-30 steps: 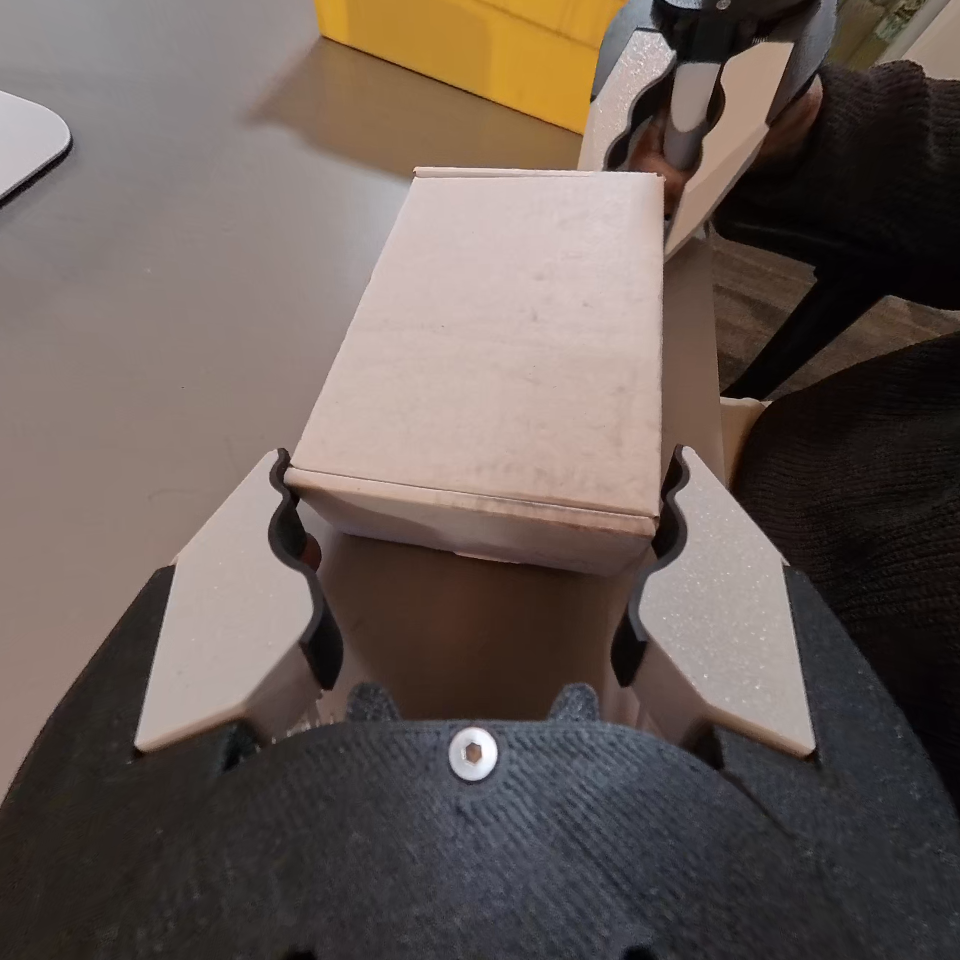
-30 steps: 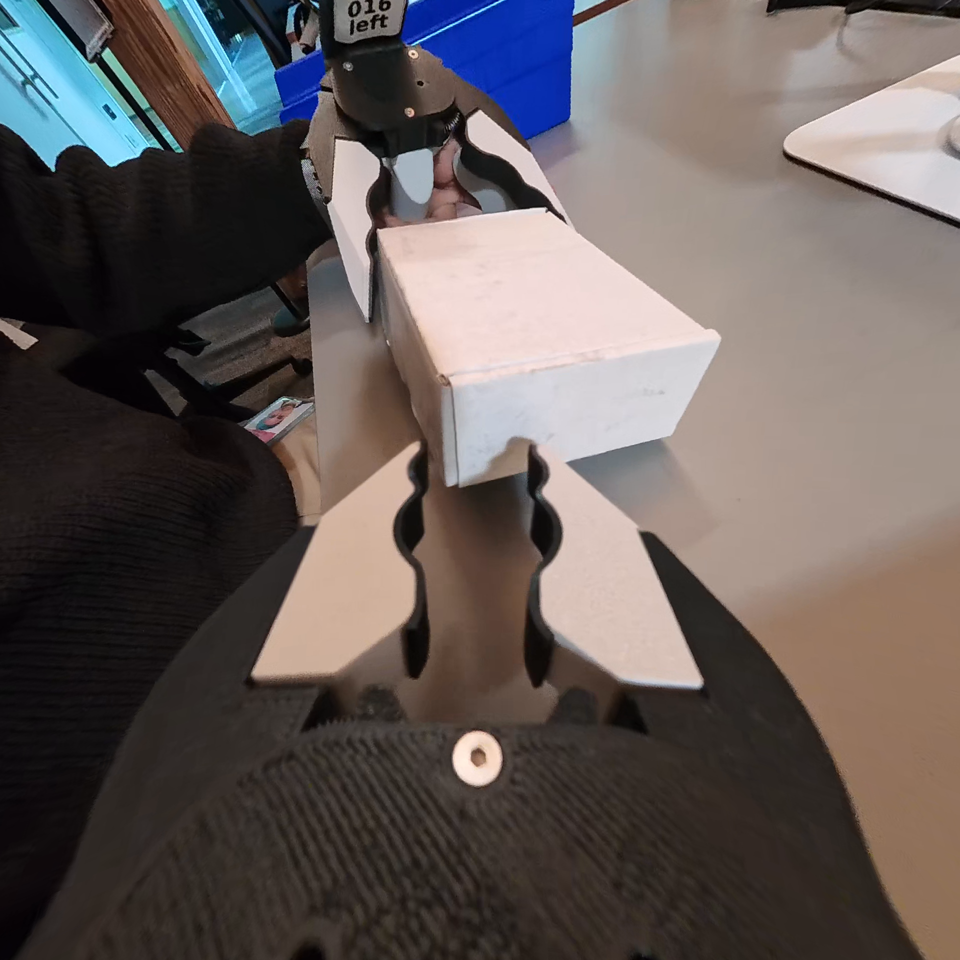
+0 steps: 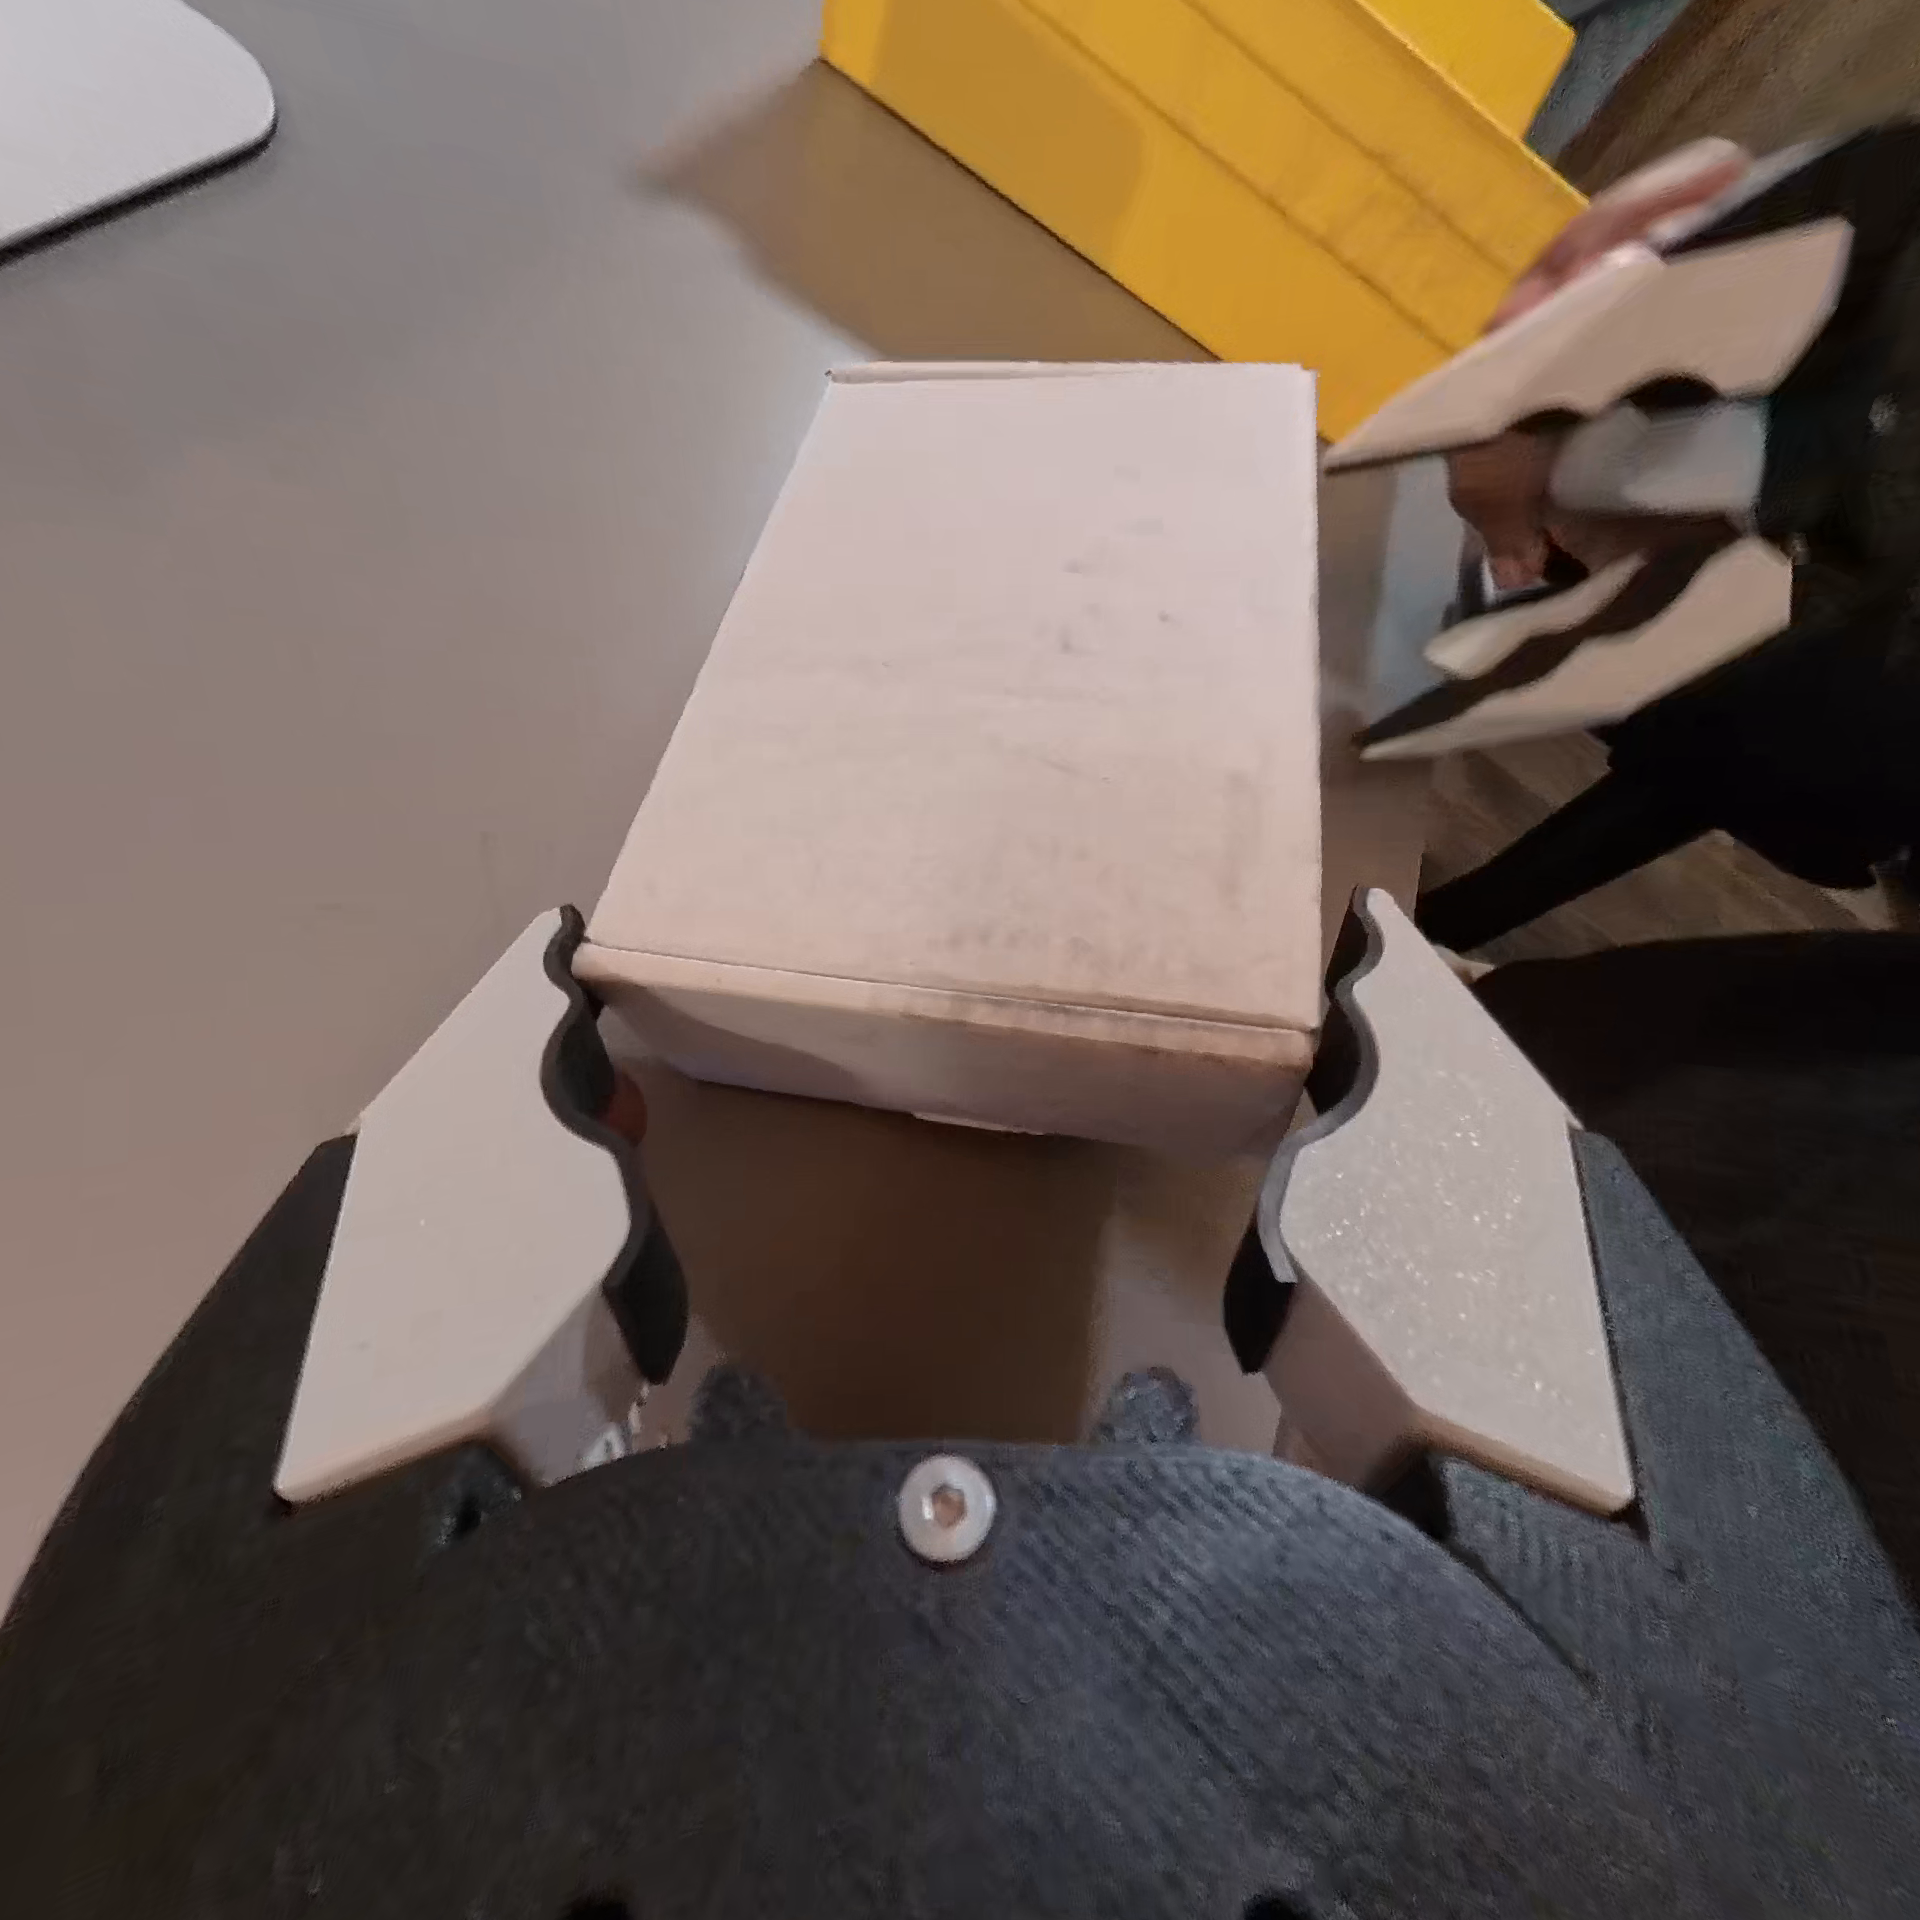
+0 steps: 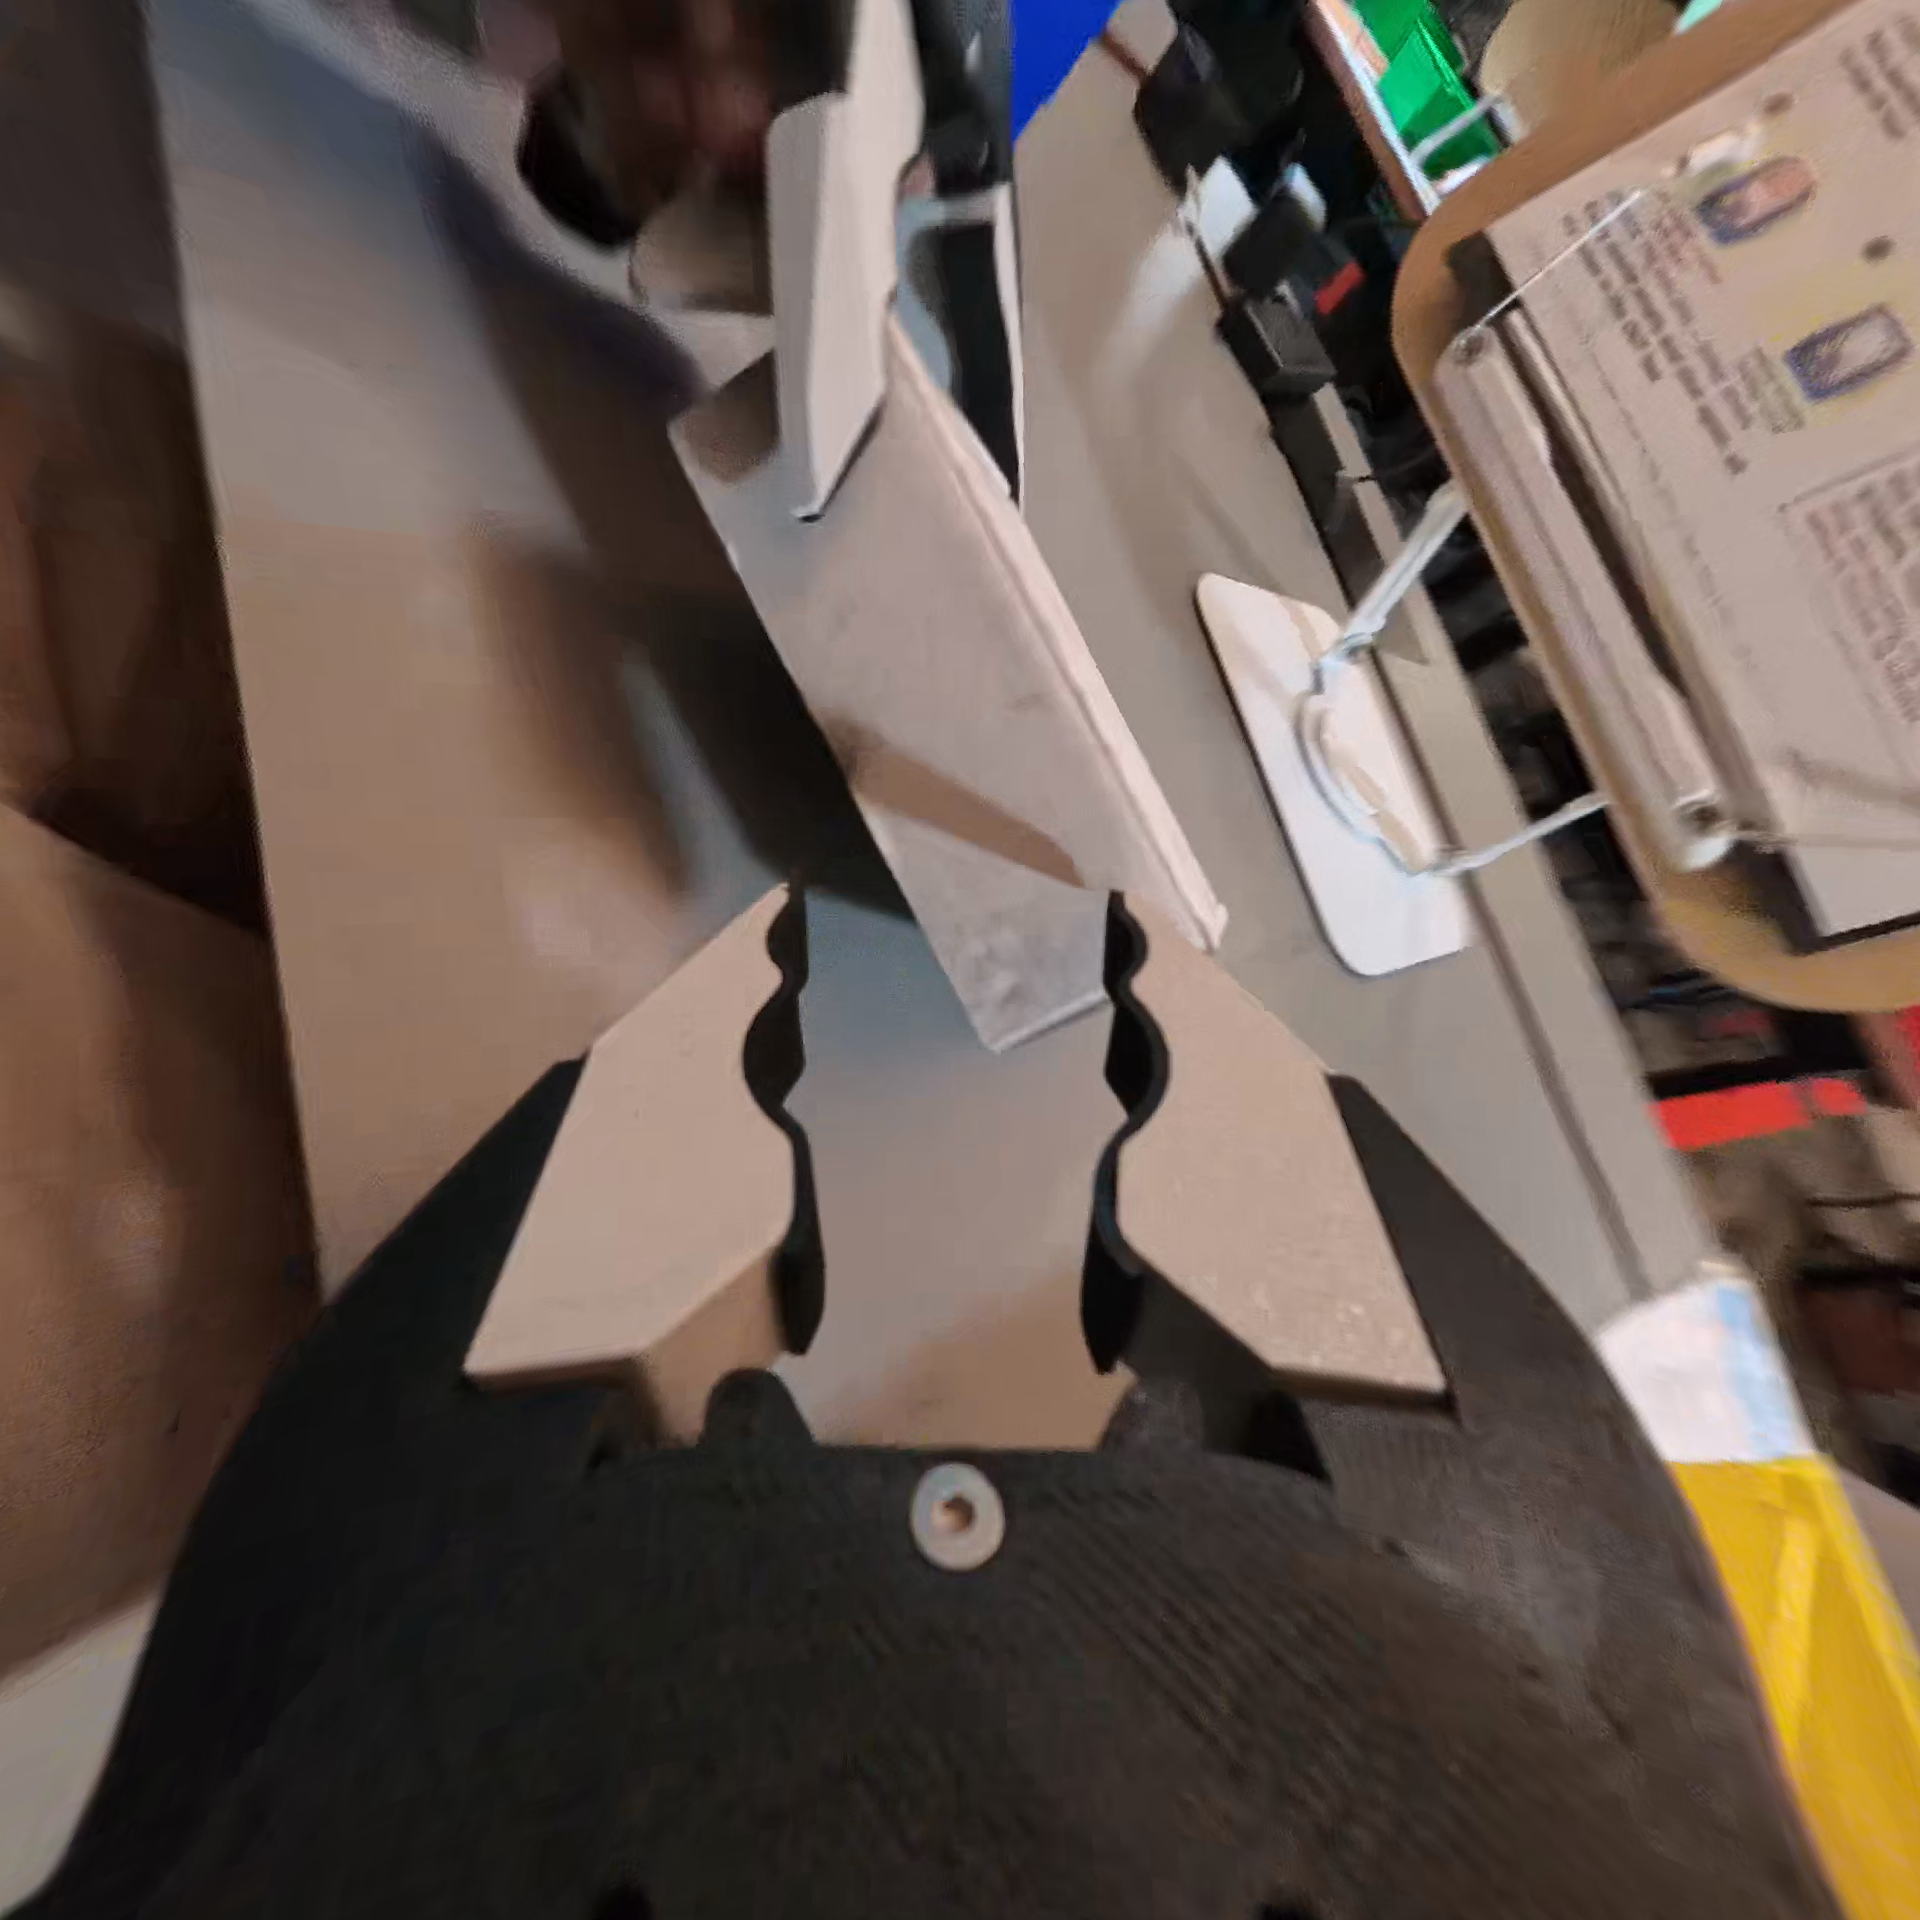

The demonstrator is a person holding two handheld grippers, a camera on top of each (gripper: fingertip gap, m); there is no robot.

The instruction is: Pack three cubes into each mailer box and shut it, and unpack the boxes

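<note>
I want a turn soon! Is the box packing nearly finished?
One mailer box is shut, lid flat. The left tool grips its near end; the right tool is open, off the box. No cubes or other boxes show, so I cannot tell how many are left to pack or unpack.

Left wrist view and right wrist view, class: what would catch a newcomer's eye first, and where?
A shut white box fills the middle of the left wrist view, clamped at its near end in the left gripper. Behind it lies a yellow bin. At far right the right gripper hangs open, tilted, off the box.
</note>
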